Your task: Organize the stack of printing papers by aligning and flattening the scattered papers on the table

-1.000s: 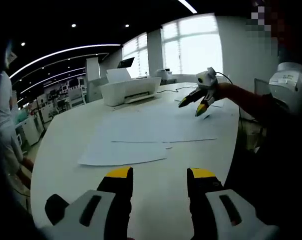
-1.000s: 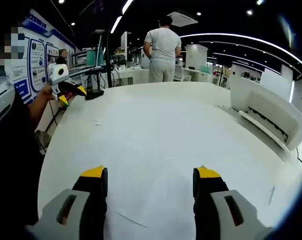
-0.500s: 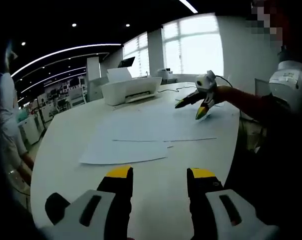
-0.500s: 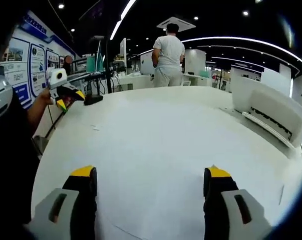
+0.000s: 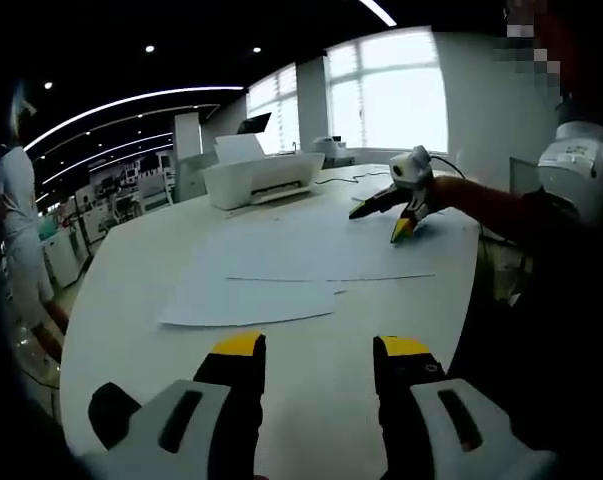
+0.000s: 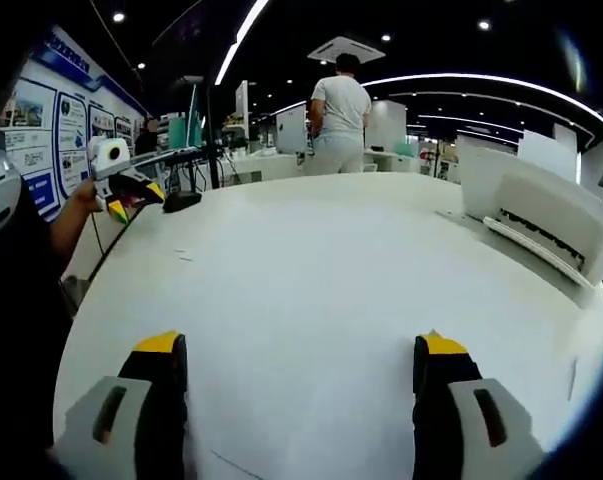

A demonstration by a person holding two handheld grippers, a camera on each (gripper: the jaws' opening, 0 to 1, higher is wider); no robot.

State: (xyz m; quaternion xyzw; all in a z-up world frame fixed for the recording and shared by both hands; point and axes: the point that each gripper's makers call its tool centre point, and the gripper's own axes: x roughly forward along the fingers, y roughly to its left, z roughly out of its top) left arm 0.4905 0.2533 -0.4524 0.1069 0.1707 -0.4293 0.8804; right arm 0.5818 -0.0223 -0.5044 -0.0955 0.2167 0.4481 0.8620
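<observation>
Left gripper view, left gripper [image 5: 316,350]: jaws spread, nothing between them, poised over bare table [image 5: 121,300] short of the sheets.
Left gripper view, papers [image 5: 281,270]: loose overlapping sheets lying flat mid-table, edges out of line, nearest corner just ahead of the jaws.
Left gripper view, right gripper [image 5: 393,208]: far side of the sheets, tips parted, pointed down toward the paper's far edge.
Left gripper view, change: right gripper lower and closer to the sheet than a second ago; sheets unmoved.
Left gripper view, printer [image 5: 259,178]: white, beyond the papers, well apart from both grippers.
Right gripper view, right gripper [image 6: 306,360]: jaws wider apart than a second ago, empty, white paper surface [image 6: 311,290] beneath.
Right gripper view, left gripper [image 6: 129,190]: at the left table edge, open.
Right gripper view, person [image 6: 338,115]: standing beyond the table, back turned.
Meaning for task: likely opening wide to press or square the sheets; alignment not yet begun.
Writing: wall posters [image 6: 56,120] blue and white, text too small to read; no brand legible.
</observation>
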